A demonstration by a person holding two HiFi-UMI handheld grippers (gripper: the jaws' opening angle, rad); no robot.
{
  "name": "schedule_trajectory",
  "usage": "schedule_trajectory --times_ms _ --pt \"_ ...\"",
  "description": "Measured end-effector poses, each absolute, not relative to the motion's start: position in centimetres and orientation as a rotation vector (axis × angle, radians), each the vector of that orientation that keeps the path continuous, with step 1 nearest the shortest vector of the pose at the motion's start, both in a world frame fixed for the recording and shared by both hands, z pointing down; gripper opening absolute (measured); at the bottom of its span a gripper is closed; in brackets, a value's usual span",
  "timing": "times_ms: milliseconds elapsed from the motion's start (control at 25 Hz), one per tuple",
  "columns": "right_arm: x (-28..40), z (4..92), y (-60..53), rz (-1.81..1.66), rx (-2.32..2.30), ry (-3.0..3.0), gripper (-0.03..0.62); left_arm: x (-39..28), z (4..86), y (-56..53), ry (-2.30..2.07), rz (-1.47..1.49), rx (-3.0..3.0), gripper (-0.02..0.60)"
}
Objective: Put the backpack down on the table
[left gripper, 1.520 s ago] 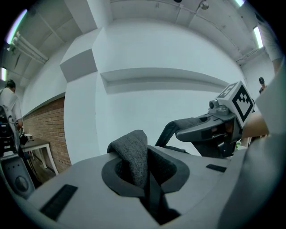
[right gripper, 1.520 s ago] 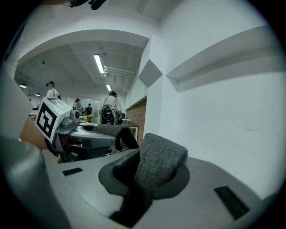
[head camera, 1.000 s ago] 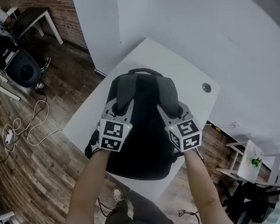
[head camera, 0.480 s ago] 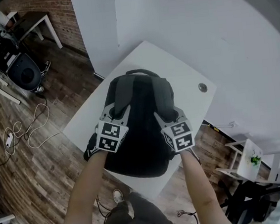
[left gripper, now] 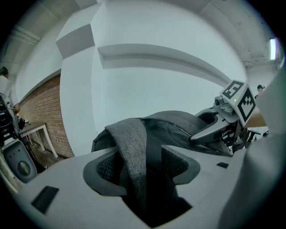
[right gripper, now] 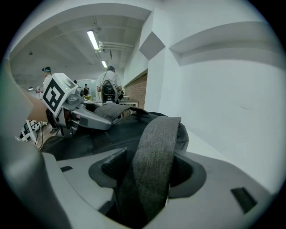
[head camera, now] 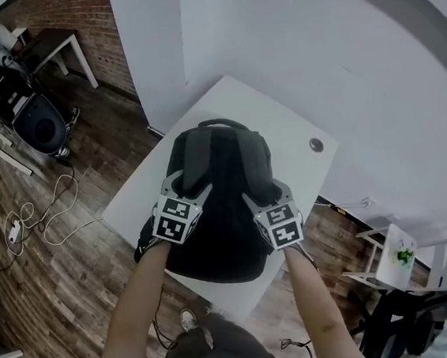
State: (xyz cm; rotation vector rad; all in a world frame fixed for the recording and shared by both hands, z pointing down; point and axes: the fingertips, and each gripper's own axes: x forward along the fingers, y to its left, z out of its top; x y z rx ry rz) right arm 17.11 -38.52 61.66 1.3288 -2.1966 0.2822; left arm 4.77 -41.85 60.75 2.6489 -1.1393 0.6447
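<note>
A black backpack lies on the white table, back panel up, its bottom end at the near edge. My left gripper straddles the left grey shoulder strap. My right gripper straddles the right grey strap. Both pairs of jaws have just been opening. In the left gripper view the strap leans on one pad with a gap at the other. In the right gripper view the wide strap runs loose between the pads. Each gripper view also shows the other gripper across the backpack.
A round cable grommet sits in the table's far right part, and a white wall rises just behind the table. On the wood floor lie cables, with a black rolling unit at far left. A small white stand is at right.
The backpack and both grippers have come down a little and towards me. Both grippers' jaws have spread, so they no longer pinch the straps.
</note>
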Motion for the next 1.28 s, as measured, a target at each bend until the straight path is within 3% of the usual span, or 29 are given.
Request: schedule_trajectory --times_ms 120,480,1280 --pt "17.7 61.5 -37.7 0.283 1.353 -2.186 0.249 4.9 60.9 -41.3 -1.115 0.645 2.644 0.313" --pt "17.8 58.9 -35.2 0.272 1.476 -2.201 0.249 3.3 60.2 -39.0 -1.149 0.634 2.641 0.397" --pt "17.1 54.6 -27.2 0.278 1.65 -2.156 0.234 -0.2 56.7 -31.9 -1.188 0.573 2.635 0.407"
